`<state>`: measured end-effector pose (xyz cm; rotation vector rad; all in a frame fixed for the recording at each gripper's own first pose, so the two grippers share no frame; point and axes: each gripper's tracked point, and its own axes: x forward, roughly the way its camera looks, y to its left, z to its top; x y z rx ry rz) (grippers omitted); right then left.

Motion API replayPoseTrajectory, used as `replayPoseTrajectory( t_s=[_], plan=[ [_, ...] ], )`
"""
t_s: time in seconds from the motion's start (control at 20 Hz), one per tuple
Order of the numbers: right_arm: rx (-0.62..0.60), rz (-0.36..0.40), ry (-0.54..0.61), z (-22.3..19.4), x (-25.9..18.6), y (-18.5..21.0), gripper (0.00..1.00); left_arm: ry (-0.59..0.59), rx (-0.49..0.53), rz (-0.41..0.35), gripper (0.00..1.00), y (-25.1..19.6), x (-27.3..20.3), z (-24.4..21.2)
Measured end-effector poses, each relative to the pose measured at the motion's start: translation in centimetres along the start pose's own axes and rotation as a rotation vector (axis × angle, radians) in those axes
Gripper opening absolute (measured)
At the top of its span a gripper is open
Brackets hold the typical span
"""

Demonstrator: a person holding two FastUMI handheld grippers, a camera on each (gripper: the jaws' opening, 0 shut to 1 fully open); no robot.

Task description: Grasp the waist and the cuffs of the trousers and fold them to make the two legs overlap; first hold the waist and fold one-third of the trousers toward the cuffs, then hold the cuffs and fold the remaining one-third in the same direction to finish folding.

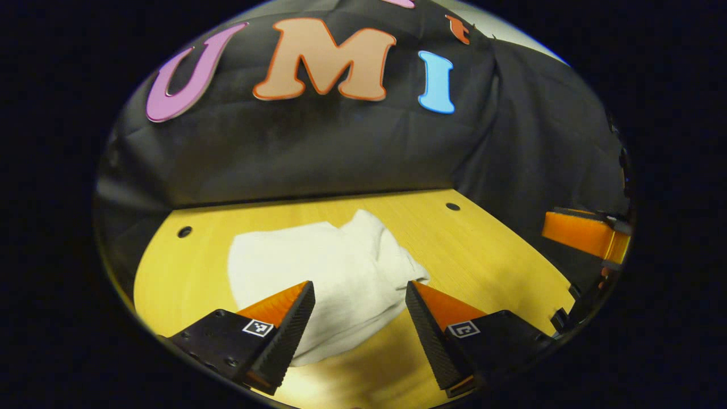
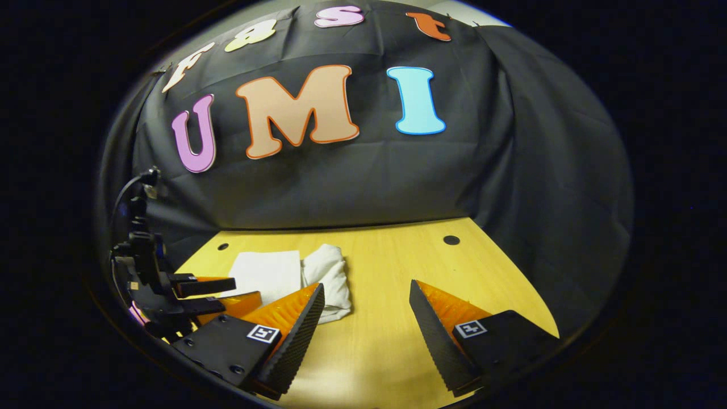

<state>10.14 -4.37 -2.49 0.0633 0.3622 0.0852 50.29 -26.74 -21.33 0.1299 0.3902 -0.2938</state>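
White soft trousers [image 1: 329,272] in a rumpled folded bundle on smooth yellow wood-grain surface [image 1: 483,255]. Left hand-held gripper [image 1: 360,295] released, right hand-held gripper [image 2: 366,298] released; ridged pads bare.

The trousers [image 1: 324,272] lie folded in a bundle on the worktop [image 1: 488,255], toward its back left part, near the booth wall [image 1: 318,153] that stands behind it. In the left gripper view the left tool [image 1: 360,304] hangs just in front of the bundle, fingers apart, and the right tool [image 1: 588,234] sits far off to its right. In the right gripper view the right tool [image 2: 366,309] is over the worktop to the right of the trousers [image 2: 295,275], with the left tool [image 2: 216,292] at their left.
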Motion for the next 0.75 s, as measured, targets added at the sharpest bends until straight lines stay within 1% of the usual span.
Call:
replayPoseTrajectory(
  t_s=[0.05,0.1,0.15,0.2,0.25,0.3,0.4,0.45,0.5,0.55,0.6,0.75],
  plan=[
    [0.006,0.024,-0.020,0.5,-0.1,1.3,0.92,-0.019,0.002,0.021,0.95,1.2,-1.6,0.9],
    [0.009,0.038,-0.039,0.9,-0.2,2.2,0.96,-0.034,0.006,0.049,0.94,2.6,-3.1,1.6],
    [0.011,0.058,-0.058,1.2,-0.3,3.3,0.96,-0.047,0.009,0.077,0.94,4.0,-4.6,2.1],
    [0.009,0.078,-0.071,1.5,-0.5,4.4,0.92,-0.055,0.009,0.101,0.94,5.3,-6.1,2.6],
    [0.008,0.092,-0.080,1.6,-0.6,5.1,0.92,-0.064,0.001,0.128,0.95,6.7,-7.5,2.9],
    [0.007,0.111,-0.089,1.8,-0.9,6.0,0.96,-0.071,-0.009,0.143,0.94,7.7,-8.7,3.3],
    [0.012,0.129,-0.114,2.1,-1.5,7.1,0.96,-0.084,-0.026,0.177,0.94,9.7,-10.7,3.5],
    [0.019,0.130,-0.119,2.0,-1.7,7.4,0.96,-0.088,-0.031,0.192,0.97,10.4,-11.3,3.3],
    [0.029,0.130,-0.117,1.9,-2.0,7.6,0.96,-0.088,-0.036,0.207,0.94,11.1,-12.0,3.2],
    [0.040,0.132,-0.115,1.7,-2.2,7.9,0.96,-0.085,-0.042,0.216,0.94,11.4,-12.4,2.8],
    [0.051,0.131,-0.114,1.6,-2.4,8.2,0.96,-0.078,-0.051,0.212,0.94,10.4,-13.1,1.0],
    [0.056,0.113,-0.106,0.8,-3.0,8.5,0.96,-0.064,-0.088,0.210,0.95,10.4,-13.9,-0.1]
  ],
)
